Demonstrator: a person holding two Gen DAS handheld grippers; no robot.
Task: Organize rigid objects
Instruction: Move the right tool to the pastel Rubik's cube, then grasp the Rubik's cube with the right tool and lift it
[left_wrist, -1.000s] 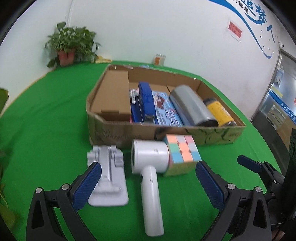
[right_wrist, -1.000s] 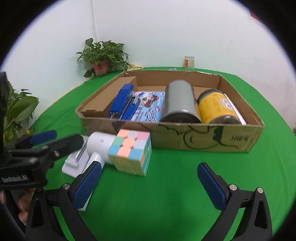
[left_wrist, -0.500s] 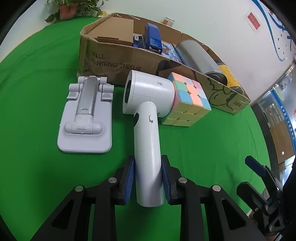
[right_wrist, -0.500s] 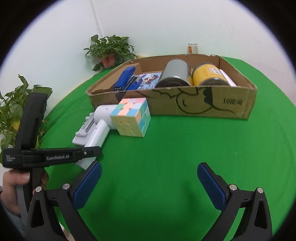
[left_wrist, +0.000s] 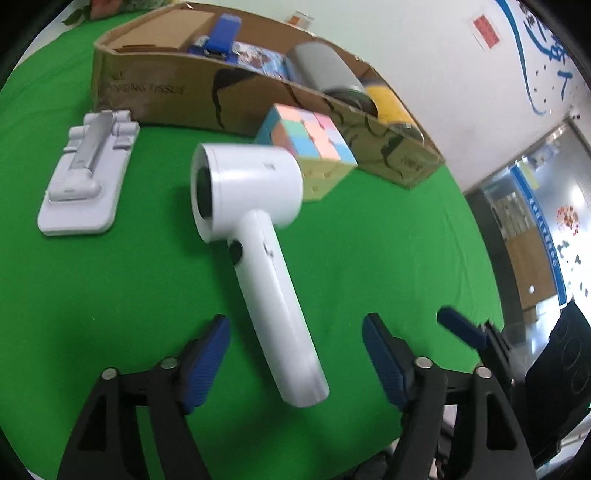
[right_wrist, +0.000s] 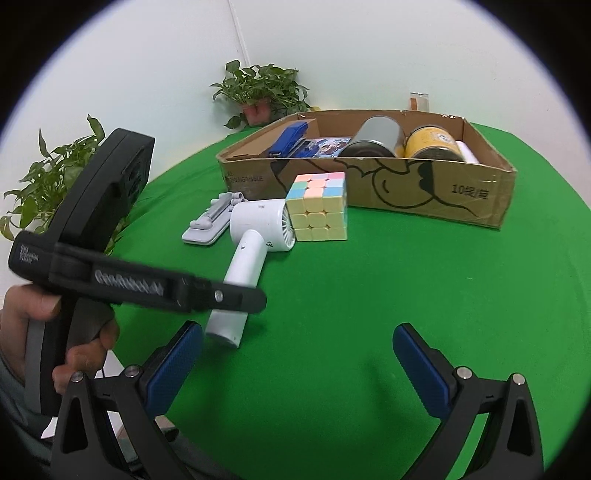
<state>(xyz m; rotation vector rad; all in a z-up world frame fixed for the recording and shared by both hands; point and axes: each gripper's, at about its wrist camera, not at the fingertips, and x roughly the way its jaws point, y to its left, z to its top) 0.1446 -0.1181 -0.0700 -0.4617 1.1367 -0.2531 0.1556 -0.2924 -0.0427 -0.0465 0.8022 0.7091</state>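
A white handheld dryer (left_wrist: 255, 229) lies on the green cloth, its head touching a pastel puzzle cube (left_wrist: 310, 147). My left gripper (left_wrist: 295, 332) straddles the lower end of the dryer's handle. Its jaws are opening, and gaps show between the blue pads and the handle. A grey folding stand (left_wrist: 85, 177) lies flat to the left. Behind them stands a cardboard box (left_wrist: 166, 96). In the right wrist view the dryer (right_wrist: 255, 236), cube (right_wrist: 319, 206) and stand (right_wrist: 210, 225) sit ahead to the left. My right gripper (right_wrist: 297, 332) is open over bare cloth with nothing between its fingers.
The box (right_wrist: 424, 188) holds a blue stapler (right_wrist: 288, 142), a grey can (right_wrist: 373, 138), a yellow can (right_wrist: 432, 142) and a smaller carton. Potted plants (right_wrist: 258, 92) stand at the table's far edge. A hand (right_wrist: 74, 332) holds the left tool at the left.
The left gripper came down from wide open, shut on the dryer's handle, and now stands apart from it again. The dryer has turned slightly. The right gripper has drawn back from the box.
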